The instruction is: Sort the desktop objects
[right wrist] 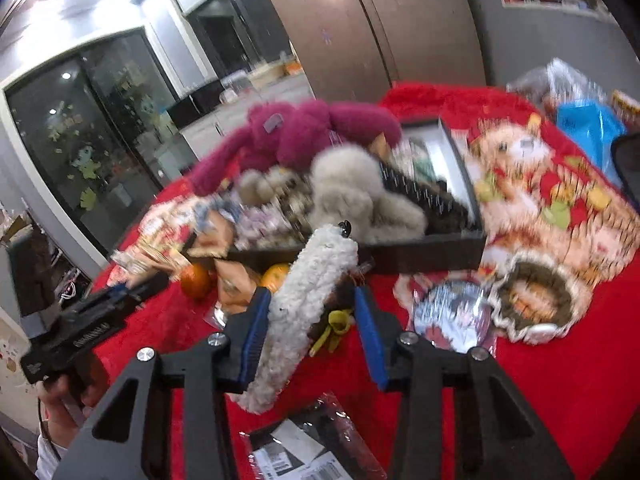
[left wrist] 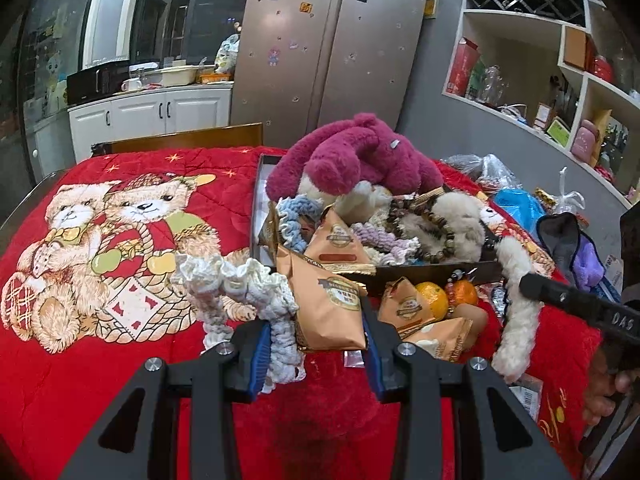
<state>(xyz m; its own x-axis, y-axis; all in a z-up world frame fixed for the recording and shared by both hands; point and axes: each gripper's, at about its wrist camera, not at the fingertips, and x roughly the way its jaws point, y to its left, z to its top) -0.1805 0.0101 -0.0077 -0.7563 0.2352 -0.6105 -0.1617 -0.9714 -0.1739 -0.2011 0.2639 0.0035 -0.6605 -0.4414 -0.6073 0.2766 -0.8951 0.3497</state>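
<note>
A dark tray (left wrist: pixel 424 271) on the red bear blanket holds a magenta plush (left wrist: pixel 360 152), scrunchies, a bead bracelet (left wrist: pixel 432 224) and snack packets. My left gripper (left wrist: pixel 314 332) stands open around a white scrunchie (left wrist: pixel 256 292) and an orange snack packet (left wrist: pixel 328 304), touching neither firmly. Two oranges (left wrist: pixel 432 300) lie in front of the tray. My right gripper (right wrist: pixel 312 316) is open, with a white fluffy band (right wrist: pixel 304 300) lying between its fingers. The tray (right wrist: pixel 424 256) and the plush (right wrist: pixel 296 132) show blurred in the right wrist view.
A silver round packet (right wrist: pixel 456 316) and a frilled brown scrunchie (right wrist: pixel 532 300) lie right of the right gripper. A clear plastic package (right wrist: pixel 304 448) lies below it. A blue bag (left wrist: pixel 516 204) and a dark cloth (left wrist: pixel 568 240) sit at the blanket's right edge.
</note>
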